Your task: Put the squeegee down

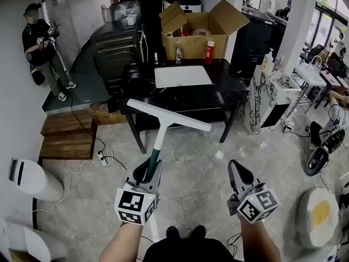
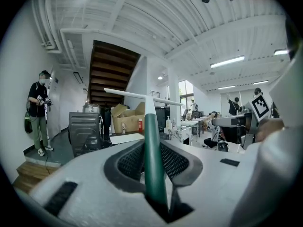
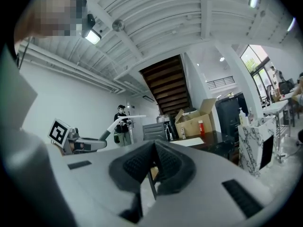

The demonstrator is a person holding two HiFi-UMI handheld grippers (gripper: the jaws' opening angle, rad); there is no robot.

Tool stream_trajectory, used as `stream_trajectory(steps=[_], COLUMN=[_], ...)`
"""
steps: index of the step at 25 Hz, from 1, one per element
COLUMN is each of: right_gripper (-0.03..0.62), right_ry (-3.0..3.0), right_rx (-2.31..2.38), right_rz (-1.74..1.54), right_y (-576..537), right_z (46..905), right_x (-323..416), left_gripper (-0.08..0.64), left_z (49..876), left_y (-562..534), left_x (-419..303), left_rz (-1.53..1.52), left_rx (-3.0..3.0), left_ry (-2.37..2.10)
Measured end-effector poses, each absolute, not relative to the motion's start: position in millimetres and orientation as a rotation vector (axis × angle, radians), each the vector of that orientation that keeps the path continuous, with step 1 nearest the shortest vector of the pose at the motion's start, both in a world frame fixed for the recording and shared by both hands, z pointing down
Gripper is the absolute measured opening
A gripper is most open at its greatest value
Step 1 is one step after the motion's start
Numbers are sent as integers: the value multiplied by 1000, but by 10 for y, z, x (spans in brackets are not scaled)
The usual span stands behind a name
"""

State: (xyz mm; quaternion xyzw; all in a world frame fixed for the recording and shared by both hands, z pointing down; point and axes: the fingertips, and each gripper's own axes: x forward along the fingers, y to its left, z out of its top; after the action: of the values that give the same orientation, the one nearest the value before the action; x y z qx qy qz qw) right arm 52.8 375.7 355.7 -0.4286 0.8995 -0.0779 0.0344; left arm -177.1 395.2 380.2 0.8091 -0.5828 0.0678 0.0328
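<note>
Left gripper [image 2: 154, 171] is clamping the squeegee [image 1: 162, 125] in mid-air, in front of a black table [image 1: 221, 100].

Its jaws are pressing on the squeegee's green handle [image 2: 152, 141], which is reaching forward and up from the gripper to a white blade [image 1: 169, 115] set crosswise, all of it hanging over the floor and touching nothing else. The right gripper [image 1: 235, 167] is hovering alongside, jaws together and empty. Beyond, a white board [image 1: 182, 76] is lying on the table, with a cardboard box [image 1: 192, 43] and a red bottle [image 1: 210, 52] at its far edge; a person [image 1: 39, 48] is standing at far left.
</note>
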Motion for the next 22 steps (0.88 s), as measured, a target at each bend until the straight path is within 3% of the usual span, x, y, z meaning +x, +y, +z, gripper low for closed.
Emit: stream_trajectory(steps=[13, 22], right_gripper=[5, 5], right_ry=[2773, 2793], right_rx=[-1241, -1168], right_rz=[-303, -356], right_y=[3729, 3082], right_z=[3623, 3781], right_x=[-244, -563], left_gripper=[95, 95], left_z=[3835, 3984], left_y=[4068, 3522], left_x=[-2546, -2774], left_rz=[212, 235], left_rx=[2447, 2408], left_ry=[-1855, -1880])
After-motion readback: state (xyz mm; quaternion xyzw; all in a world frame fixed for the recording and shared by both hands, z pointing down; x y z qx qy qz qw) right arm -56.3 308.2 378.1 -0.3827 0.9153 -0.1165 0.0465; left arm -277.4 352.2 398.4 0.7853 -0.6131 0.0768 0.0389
